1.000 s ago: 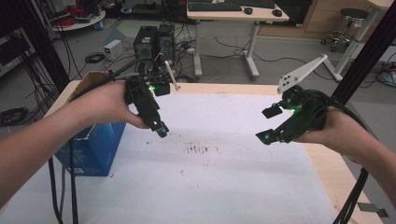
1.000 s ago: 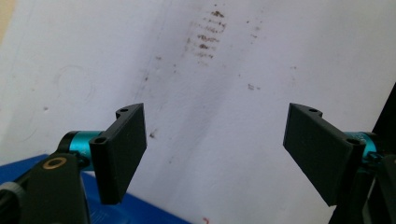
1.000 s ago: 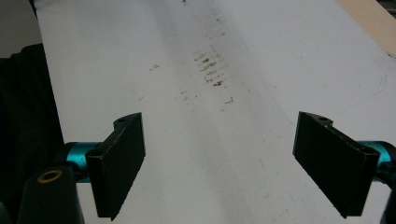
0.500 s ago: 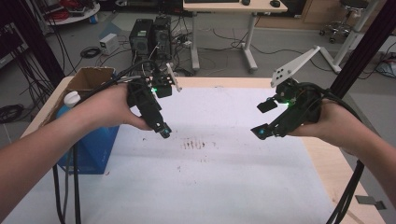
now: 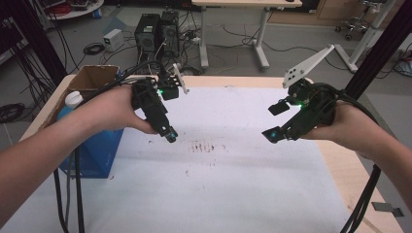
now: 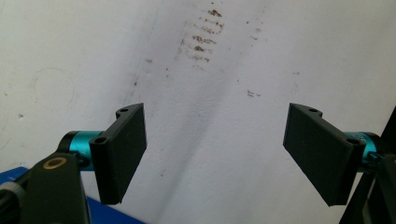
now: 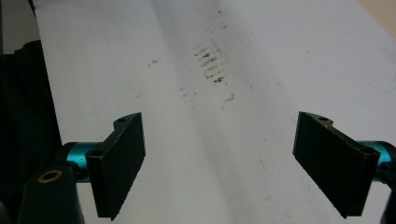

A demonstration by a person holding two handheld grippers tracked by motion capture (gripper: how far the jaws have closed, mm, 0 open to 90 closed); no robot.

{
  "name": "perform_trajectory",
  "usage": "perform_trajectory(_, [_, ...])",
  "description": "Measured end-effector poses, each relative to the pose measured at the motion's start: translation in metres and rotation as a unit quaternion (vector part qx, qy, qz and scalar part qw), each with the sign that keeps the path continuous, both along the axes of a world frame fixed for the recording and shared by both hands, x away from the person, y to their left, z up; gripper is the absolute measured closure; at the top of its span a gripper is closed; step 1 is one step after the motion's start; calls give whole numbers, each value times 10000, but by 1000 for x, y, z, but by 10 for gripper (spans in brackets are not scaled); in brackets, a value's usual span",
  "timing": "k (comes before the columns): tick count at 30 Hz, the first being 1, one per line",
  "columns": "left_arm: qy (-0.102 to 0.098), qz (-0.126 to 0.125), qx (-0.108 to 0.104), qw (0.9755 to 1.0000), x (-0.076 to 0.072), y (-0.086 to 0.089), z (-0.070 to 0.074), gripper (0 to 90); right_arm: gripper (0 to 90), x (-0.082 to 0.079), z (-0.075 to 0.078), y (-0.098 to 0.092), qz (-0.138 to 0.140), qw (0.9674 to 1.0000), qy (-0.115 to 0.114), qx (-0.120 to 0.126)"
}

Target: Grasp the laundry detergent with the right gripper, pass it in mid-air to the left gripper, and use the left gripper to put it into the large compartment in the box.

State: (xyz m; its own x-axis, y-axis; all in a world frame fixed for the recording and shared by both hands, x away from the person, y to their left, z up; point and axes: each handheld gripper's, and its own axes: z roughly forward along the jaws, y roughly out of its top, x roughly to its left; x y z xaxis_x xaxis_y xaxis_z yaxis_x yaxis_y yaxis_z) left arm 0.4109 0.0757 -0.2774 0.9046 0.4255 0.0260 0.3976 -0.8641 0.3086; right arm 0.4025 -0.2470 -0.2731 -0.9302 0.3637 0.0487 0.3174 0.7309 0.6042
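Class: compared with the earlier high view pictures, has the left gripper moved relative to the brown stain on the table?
No. The left gripper hovers just left of the brown stain, as before.

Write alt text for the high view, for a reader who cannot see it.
Two hands hold the left gripper and the right gripper, both open and empty, above a white table sheet on either side of a brown stain. A blue container stands at the table's left edge.
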Motion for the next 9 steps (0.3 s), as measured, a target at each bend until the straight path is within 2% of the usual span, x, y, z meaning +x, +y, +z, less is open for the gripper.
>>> perform_trajectory(9, [-18,28,5,10000,-1,2,1,216,165,-3,2,-2,-32,10000,-39,10])
